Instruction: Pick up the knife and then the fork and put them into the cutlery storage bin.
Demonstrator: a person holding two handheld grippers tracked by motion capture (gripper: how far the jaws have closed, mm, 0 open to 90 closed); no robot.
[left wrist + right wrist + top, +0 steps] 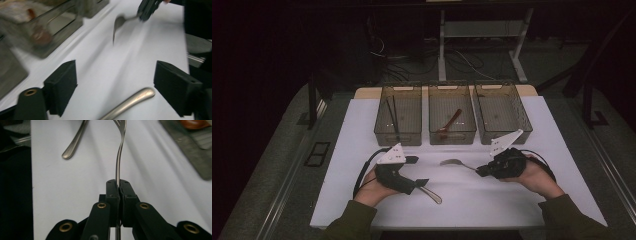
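On the white worktop [362,200], the right claw [117,185] pinches a fork [119,157] by its handle, tines lifted clear. The left claw [115,82] stands wide, a spoon handle [130,102] lying loose between its jaws, near three bins [452,135].

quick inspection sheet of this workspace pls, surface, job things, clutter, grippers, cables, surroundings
surface: white table cover, bare between the items
job's things: fork clamped by its handle in the right gripper; metal handle lying on the cover by the left gripper
clutter: three clear bins in a row, middle one holding a wooden spoon
grippers: right shut on the fork; left jaws open, nothing between the pads
cables: one trails from each gripper; more on the floor behind
surroundings: dark room, desk legs beyond the table
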